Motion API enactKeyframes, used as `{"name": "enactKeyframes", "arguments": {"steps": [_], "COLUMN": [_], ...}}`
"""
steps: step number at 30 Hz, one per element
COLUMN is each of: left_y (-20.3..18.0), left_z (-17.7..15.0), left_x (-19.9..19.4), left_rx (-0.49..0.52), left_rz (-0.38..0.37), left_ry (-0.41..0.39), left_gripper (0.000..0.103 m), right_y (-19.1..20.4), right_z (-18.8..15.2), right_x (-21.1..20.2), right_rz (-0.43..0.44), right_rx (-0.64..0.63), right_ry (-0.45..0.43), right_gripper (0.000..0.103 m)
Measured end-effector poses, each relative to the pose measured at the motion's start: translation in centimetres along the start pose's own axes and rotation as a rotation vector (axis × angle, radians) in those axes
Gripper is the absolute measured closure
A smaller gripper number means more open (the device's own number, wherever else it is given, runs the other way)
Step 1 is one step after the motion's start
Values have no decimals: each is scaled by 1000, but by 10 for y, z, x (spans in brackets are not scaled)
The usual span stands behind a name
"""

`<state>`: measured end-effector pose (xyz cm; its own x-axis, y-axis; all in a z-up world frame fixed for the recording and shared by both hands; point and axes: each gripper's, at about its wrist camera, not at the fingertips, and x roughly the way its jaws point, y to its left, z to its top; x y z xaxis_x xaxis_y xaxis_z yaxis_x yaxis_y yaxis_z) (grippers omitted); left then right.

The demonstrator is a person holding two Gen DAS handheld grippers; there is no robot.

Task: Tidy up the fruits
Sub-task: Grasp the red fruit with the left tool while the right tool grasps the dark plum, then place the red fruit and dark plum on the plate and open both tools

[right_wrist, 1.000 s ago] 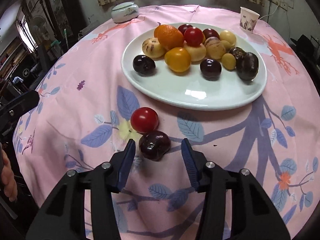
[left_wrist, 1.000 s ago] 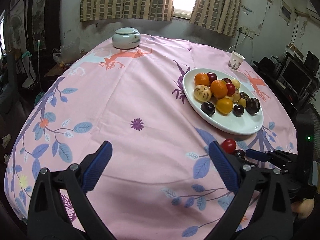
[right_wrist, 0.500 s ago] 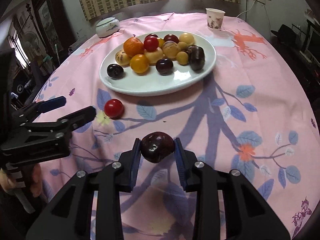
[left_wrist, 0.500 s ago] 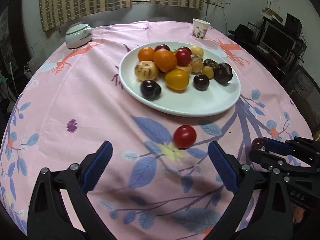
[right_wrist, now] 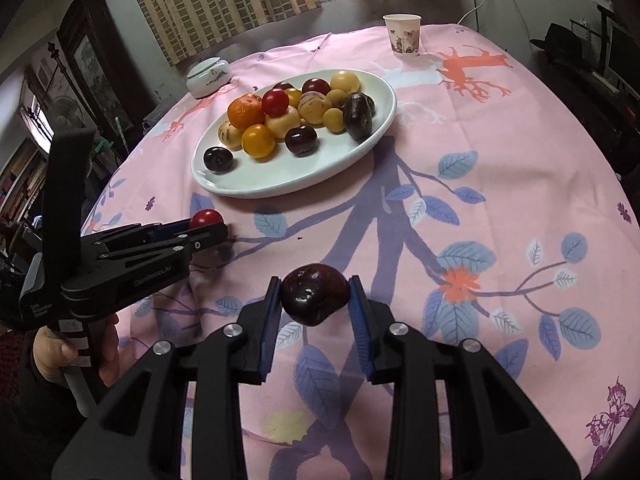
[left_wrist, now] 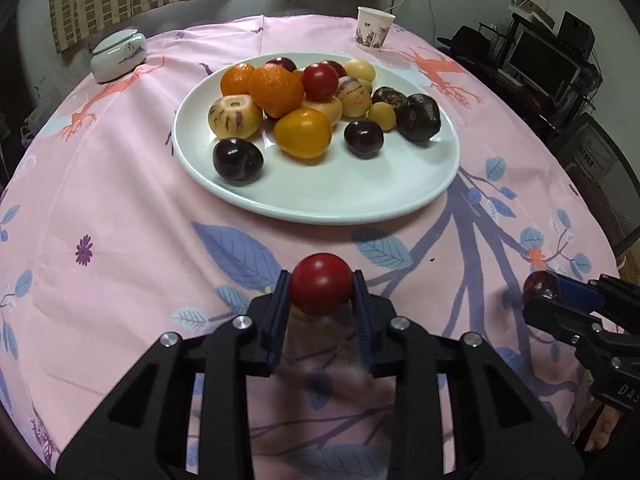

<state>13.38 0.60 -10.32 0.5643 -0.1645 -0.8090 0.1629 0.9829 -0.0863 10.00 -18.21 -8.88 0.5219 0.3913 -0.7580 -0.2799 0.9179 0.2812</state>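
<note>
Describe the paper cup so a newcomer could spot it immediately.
Start at the big white plate of fruit on the pink tablecloth, then look past its far edge toward the curtained window. There stands the paper cup, alone and upright. Unlike the squat lidded ceramic jar at the far left, it is open-topped, tapered and printed with small dark pictures.

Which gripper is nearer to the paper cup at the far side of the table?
Neither is clearly nearer to the paper cup. The left gripper holds a red tomato; the right gripper holds a dark plum. Both sit on the near side of the plate.
</note>
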Motion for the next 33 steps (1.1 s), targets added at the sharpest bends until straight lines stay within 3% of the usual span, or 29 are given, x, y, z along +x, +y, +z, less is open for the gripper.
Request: {"name": "enactKeyframes", "arguments": {"steps": [13,18,25,33], "left_y": [-6,2,2,3], "left_z": [-15,9,69,76], "left_x": [-54,-58,-34,-7], "left_rx": [30,13,-22,-35], "left_rz": [-19,-11,55,36], "left_ry": [-59,-69,-74,-35], "left_gripper": [73,73,72,72], "right_y": [25,31,31,15], "right_z": [4,23,83,103], "right_x": [-1,-1,25,51], "right_rz": [-3,-2,-67,-76], "right_rx": [-44,-76,-113,-94], "right_ry": [4,1,-7,14], "right_gripper": [69,69,70,70]}}
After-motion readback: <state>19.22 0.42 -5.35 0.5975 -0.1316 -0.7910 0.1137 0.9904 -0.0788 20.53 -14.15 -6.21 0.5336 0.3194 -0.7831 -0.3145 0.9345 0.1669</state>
